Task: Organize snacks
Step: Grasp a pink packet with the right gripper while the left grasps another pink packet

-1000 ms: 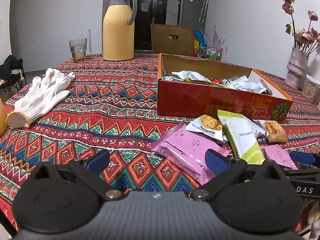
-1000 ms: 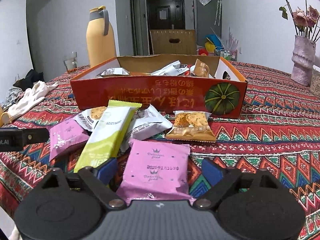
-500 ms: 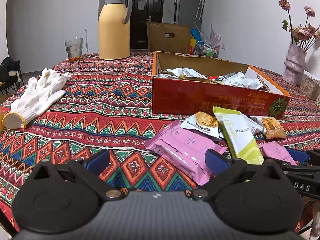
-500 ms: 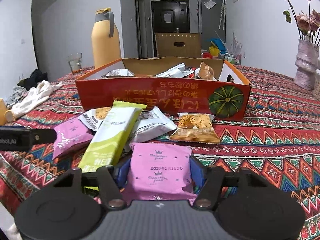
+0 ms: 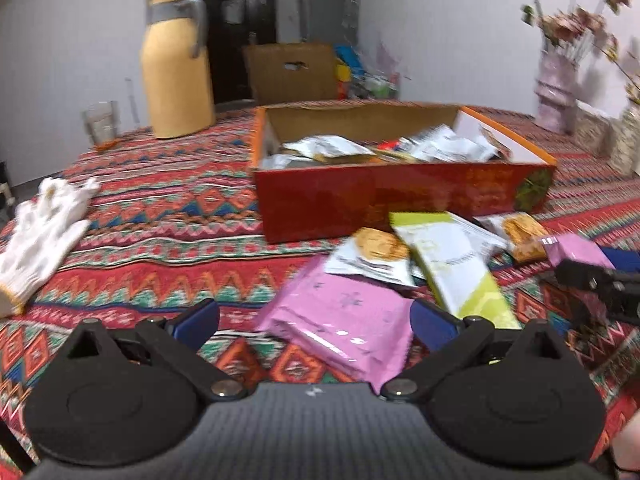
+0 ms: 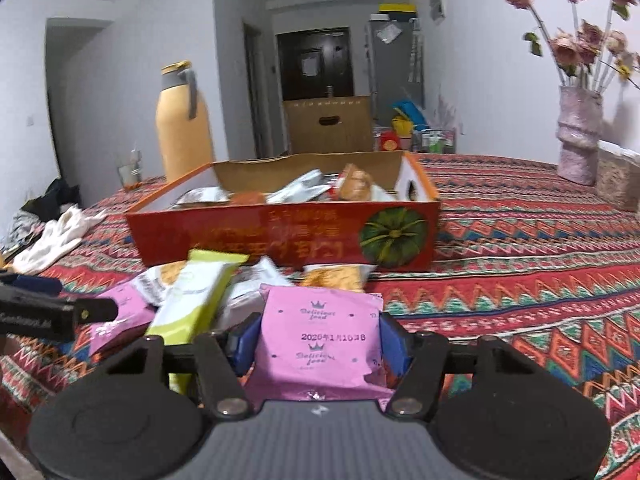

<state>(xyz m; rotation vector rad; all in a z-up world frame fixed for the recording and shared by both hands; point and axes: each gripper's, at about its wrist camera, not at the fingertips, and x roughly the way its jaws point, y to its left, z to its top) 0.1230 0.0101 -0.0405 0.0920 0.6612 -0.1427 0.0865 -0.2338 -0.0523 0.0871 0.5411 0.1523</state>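
A pink packet [image 6: 320, 340] sits clamped between the two blue pads [image 6: 244, 342] of the right gripper [image 6: 318, 344], its near edge at the gripper body and its far edge raised over the loose heap of snacks. In that heap, just beyond it, lie a green packet [image 6: 192, 300], an orange biscuit packet [image 6: 334, 278], white packets [image 6: 256, 284] and a second pink packet [image 5: 344, 320], all on the patterned tablecloth [image 6: 520, 280] in front of the red box [image 6: 288, 236]. The box stands open with more packets inside. The left gripper [image 5: 314, 320] hangs released, pads wide apart and pressing on nothing, with the second pink packet lying partly between them on the cloth. From the left wrist view the right gripper's black finger and its pink packet show at the right edge. Farther off stand a yellow jug [image 5: 176, 68] and a glass [image 5: 102, 120]; a white glove [image 5: 40, 236] lies to the left, and a vase [image 6: 578, 136] of dried flowers stands to the right.
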